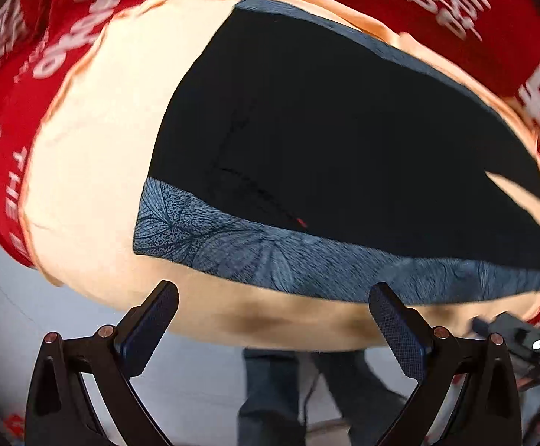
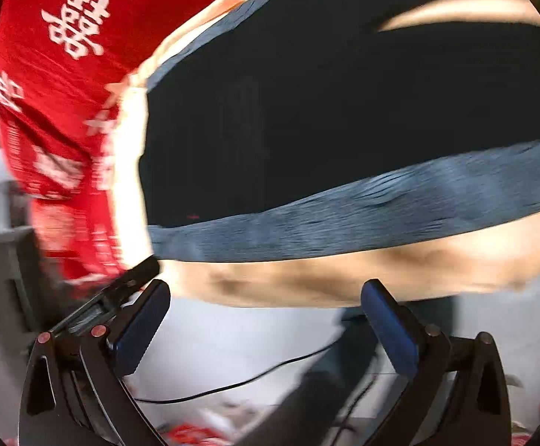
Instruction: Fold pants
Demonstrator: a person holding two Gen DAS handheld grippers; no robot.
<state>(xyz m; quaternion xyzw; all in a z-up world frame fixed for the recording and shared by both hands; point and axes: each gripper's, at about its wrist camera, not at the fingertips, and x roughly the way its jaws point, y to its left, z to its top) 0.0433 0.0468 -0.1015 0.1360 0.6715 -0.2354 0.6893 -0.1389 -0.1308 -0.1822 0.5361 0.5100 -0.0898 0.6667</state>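
Now, step: approach, pants point(image 1: 344, 130) lying flat ahead.
Left gripper point(image 1: 273, 319): wide apart, empty.
Right gripper point(image 2: 266, 316): same.
Next: reach the near blue band point(image 1: 307, 264).

Black pants point(image 1: 344, 141) with grey-blue patterned side stripes lie flat, spread out on a peach-covered tabletop point(image 1: 91, 130).

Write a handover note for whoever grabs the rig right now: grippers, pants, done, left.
Left gripper: open, empty, short of the near table edge.
Right gripper: open, empty, same stance.
Pants: dark, with blue patterned side bands, lying flat on the peach cloth over the red cover.
Done: pants laid out; whether any fold is made, cannot tell.
Left: grasp, fold.
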